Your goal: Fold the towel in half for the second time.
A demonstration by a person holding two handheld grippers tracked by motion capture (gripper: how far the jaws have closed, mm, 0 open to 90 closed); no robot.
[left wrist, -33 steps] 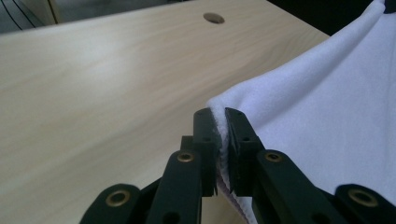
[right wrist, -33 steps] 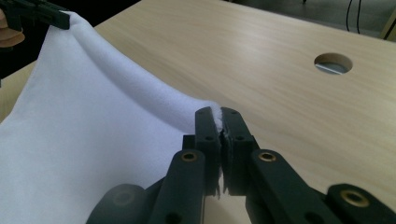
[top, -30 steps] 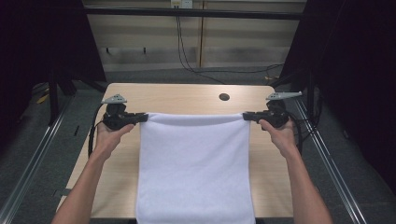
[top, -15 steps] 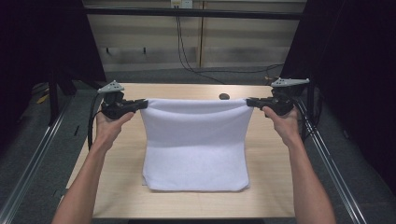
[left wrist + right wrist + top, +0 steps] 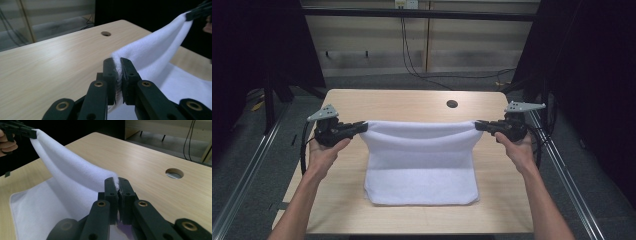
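- High view: white towel (image 5: 419, 160) was held up by its two top corners over a light wooden table (image 5: 402, 102). Top edge sagged slightly between the grippers; lower part lay flat on the tabletop, bottom hem near the table's near edge.
- High view: left gripper (image 5: 360, 127) was clamped on the towel's left top corner, grey three-cornered plate on top, left hand (image 5: 324, 152) wrapped around the body from below.
- High view: right gripper (image 5: 478, 125) was clamped on the right top corner, right hand (image 5: 517, 147) gripping from below. Both grippers sat at roughly the same height, well apart, pointing inward at each other.
- High view: round cable hole (image 5: 452, 104) in the table sat beyond the towel, toward the far right. Cables (image 5: 412, 55) ran across the floor behind the table.
- Left gripper view: jaws were pinched tight on a folded bit of towel (image 5: 152, 53), fabric squeezed between the black pads (image 5: 110, 75). Towel stretched away to the upper right, where the other gripper held its far corner. Cable hole (image 5: 106, 33) was visible on the table beyond.
- Right gripper view: jaws were closed narrow on the towel (image 5: 72, 177) corner, white fabric showing in the gap. Towel ran up to the upper left to the other gripper, fingers (image 5: 7, 145) visible under it. Lower part lay spread on the table (image 5: 140, 162); cable hole (image 5: 174, 173) at right.
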